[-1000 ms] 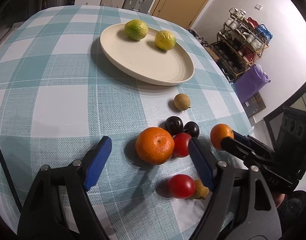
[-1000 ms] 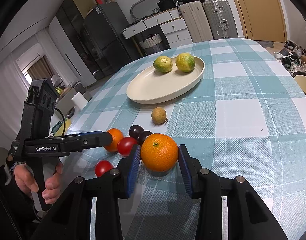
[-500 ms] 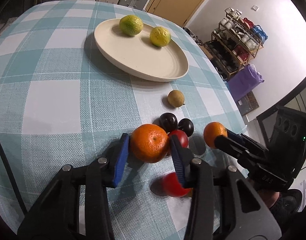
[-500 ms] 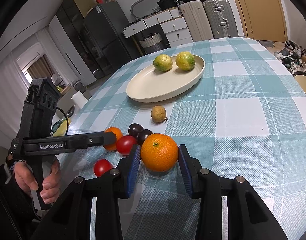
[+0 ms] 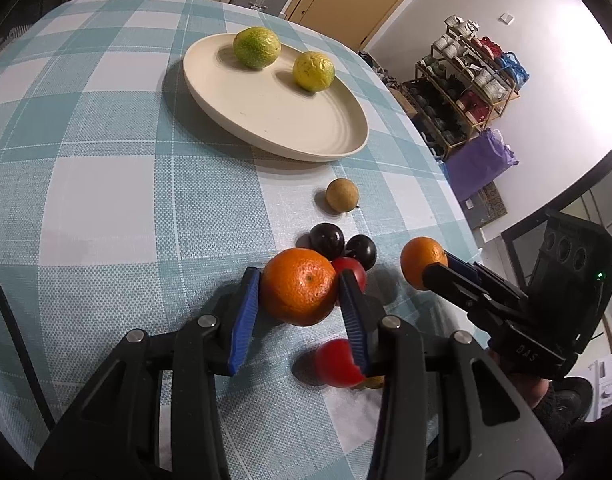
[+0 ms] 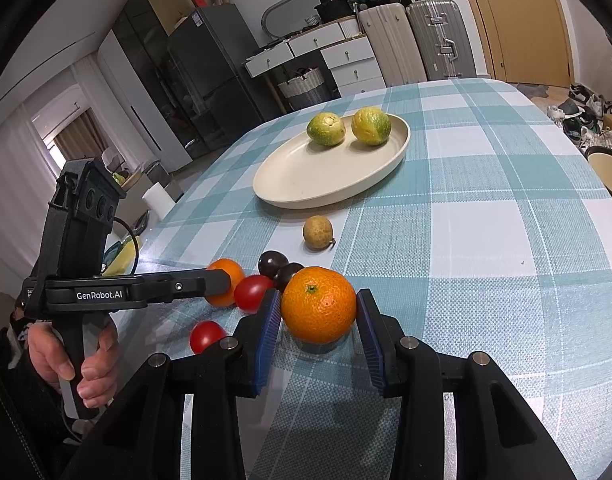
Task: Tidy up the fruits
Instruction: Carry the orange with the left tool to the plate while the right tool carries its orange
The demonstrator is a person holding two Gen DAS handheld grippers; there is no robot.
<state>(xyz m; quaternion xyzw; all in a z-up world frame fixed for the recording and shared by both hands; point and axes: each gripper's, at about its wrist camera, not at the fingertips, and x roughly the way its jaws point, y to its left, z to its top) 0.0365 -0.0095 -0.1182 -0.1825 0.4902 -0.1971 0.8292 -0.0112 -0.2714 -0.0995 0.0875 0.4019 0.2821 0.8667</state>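
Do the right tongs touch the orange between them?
Touching. The right wrist view shows both blue pads of the right tongs pressed against the sides of the orange, with no gap.

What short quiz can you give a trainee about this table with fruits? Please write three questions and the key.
1. How many fruits lie on the cream plate?
2. True or false: the right claw is open and holds nothing.
3. What lies on the cloth between the plate and the two dark plums? A) a banana B) a small brown round fruit C) a green apple

Key
1. Two, both green-yellow citrus fruits.
2. False: it is shut on an orange.
3. B
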